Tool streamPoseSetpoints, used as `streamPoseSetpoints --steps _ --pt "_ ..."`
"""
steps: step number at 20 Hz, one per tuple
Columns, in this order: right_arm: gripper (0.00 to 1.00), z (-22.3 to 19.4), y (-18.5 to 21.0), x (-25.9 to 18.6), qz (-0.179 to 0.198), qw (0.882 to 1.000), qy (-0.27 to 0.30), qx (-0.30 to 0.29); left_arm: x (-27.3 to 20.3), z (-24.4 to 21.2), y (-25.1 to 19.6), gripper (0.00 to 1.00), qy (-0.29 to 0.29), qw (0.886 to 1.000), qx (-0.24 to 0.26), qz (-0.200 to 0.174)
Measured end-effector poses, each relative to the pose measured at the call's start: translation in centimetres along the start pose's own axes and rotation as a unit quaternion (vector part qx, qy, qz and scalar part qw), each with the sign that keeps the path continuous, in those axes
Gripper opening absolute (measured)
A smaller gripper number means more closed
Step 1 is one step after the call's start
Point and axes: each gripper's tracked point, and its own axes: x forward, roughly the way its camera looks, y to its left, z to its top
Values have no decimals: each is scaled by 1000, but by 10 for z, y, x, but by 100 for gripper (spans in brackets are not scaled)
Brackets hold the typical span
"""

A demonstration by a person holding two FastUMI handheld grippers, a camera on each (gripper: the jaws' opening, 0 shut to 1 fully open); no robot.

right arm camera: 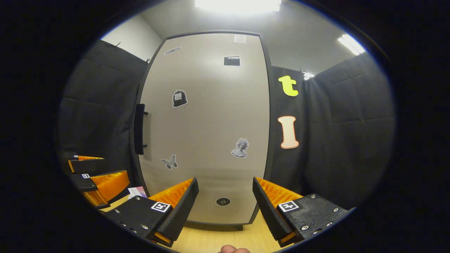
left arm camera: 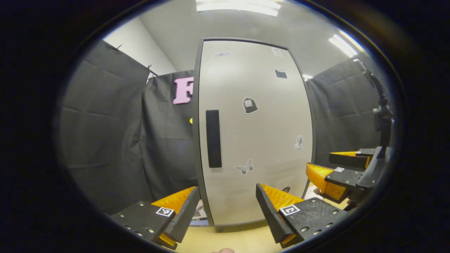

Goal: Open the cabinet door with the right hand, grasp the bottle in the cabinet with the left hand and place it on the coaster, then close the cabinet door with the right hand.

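A pale grey cabinet point(left arm camera: 253, 133) with a dark frame stands on the wooden table, its door point(right arm camera: 207, 123) closed. A black vertical handle point(left arm camera: 213, 138) sits near the door's left edge, seen side-on as the handle point(right arm camera: 139, 129) in the right gripper view. My left gripper point(left arm camera: 226, 202) is open in front of the door's lower part, nothing between its fingers. My right gripper point(right arm camera: 225, 196) is open too, facing the door's lower middle; it also appears as the right gripper point(left arm camera: 337, 168) at the right of the left gripper view. The left gripper point(right arm camera: 95, 175) shows at the right gripper view's left edge. The bottle is hidden.
Several stickers dot the door, among them a butterfly point(left arm camera: 245, 166) and a bust point(right arm camera: 240, 148). Black cloth walls close in on both sides. A black stand point(left arm camera: 381, 112) rises at the right. Some printed paper point(right arm camera: 137, 192) lies on the light wooden table point(left arm camera: 232, 239) left of the cabinet.
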Motion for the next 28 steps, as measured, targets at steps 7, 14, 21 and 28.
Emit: streamPoseSetpoints --steps 7,14,21,28 --pt "95 38 71 30 66 997 -38 -16 -46 -17 50 89 13 999 15 43" --pt "95 58 156 55 134 990 -52 -7 -89 -31 110 96 28 994 18 105" --pt "89 52 210 96 133 990 -30 -38 -125 -41 161 96 38 988 14 152" --pt "30 43 224 105 159 986 -8 -45 -136 -59 186 93 52 986 0 161"
